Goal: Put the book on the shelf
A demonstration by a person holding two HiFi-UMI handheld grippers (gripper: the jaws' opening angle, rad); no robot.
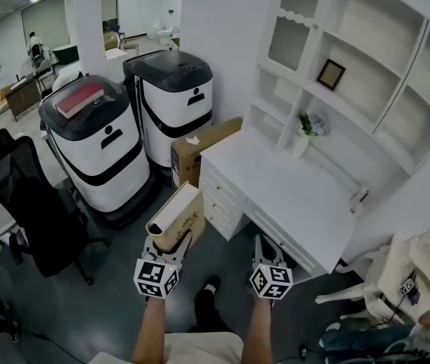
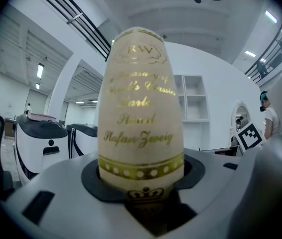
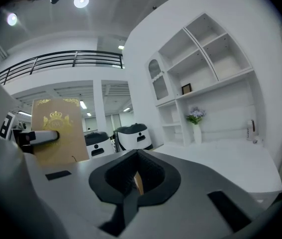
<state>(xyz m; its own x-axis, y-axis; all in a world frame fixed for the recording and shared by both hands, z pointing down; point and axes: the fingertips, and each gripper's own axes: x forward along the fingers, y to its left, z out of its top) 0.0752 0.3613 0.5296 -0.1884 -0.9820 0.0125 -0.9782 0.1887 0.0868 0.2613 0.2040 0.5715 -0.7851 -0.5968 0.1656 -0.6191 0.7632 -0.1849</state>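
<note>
A tan book [image 1: 177, 217] with gold lettering is clamped spine-up in my left gripper [image 1: 166, 250], held over the dark floor in front of the white desk [image 1: 290, 196]. In the left gripper view the book's spine [image 2: 141, 108] fills the middle, and the left gripper [image 2: 141, 183] is shut on its lower end. My right gripper [image 1: 269, 258] hovers beside it, shut and holding nothing. From the right gripper view, the right gripper [image 3: 136, 183] points toward the desk, with the book [image 3: 56, 133] at the left. The white shelf unit [image 1: 366, 89] stands over the desk.
Two white-and-black machines [image 1: 97, 146] [image 1: 173, 101] stand at the left, one with a red book [image 1: 80, 98] on top. A cardboard box [image 1: 199, 146] sits by the desk and a black office chair [image 1: 25, 203] at far left. The shelves hold a vase [image 1: 304, 135] and a picture frame [image 1: 331, 73].
</note>
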